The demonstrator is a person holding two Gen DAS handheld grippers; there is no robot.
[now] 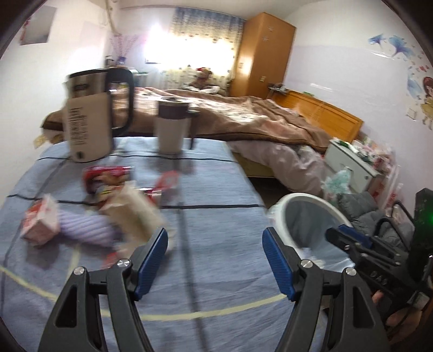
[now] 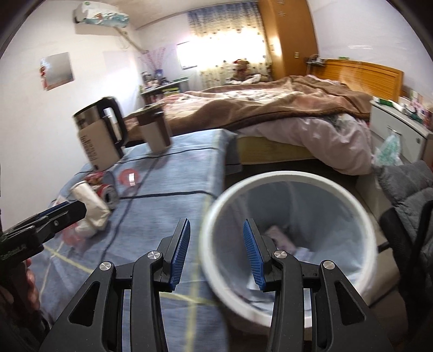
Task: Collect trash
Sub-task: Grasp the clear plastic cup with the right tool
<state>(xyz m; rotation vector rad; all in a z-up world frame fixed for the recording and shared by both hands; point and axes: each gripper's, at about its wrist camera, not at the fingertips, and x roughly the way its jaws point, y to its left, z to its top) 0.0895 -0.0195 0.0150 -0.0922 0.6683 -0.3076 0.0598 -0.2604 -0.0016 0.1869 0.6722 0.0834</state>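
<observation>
Left claw empty, wide open | wrappers lie up-left, nearer it | right claw open by bin

We are in a lived-in home bedroom. A bed with a rumpled brown blanket fills the far side, its wooden headboard against the wall, and a teddy bear sits by the patterned curtains over a bright window. A tall wooden wardrobe stands in the corner. We also see cartoon stickers on the wall, an air conditioner mounted high, and a white bedside cabinet crowded with small items.
</observation>
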